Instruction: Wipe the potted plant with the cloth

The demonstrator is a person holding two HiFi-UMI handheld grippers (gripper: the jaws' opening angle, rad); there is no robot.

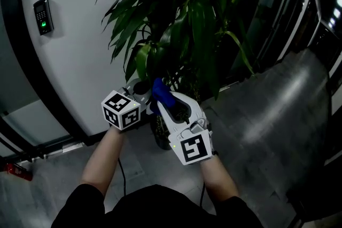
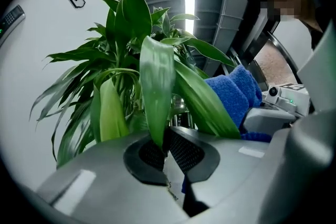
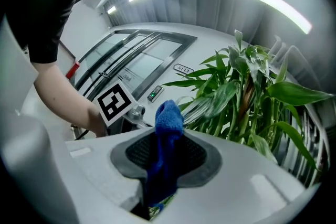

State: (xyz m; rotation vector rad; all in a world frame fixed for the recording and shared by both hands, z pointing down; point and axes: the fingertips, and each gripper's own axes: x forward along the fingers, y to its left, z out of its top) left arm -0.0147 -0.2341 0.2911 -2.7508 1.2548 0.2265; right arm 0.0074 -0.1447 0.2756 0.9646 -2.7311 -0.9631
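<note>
The blue cloth is pinched between the closed jaws of the right gripper. It stands up out of the dark pads as 1 narrow folded strip whose long axis runs along the jaws, with its free rounded end pointing ahead toward the potted plant. In the head view the cloth sticks out of the right gripper up and to the left, just under the lowest leaves of the potted plant and just beside the left gripper. The left gripper is closed on 1 broad green leaf. The leaf hangs down with its long axis nearly upright and its narrow end caught between the pads. In this view the cloth sits right of the leaf, behind a second long leaf that slants down to the right, and seems to touch that leaf from behind. The 2 grippers sit close together at the foot of the plant. The dark pot shows only as a sliver between them, and what lies inside it cannot be made out. The plant's leaves fan upward and outward against a curved white wall, which carries a small keypad reader.
</note>
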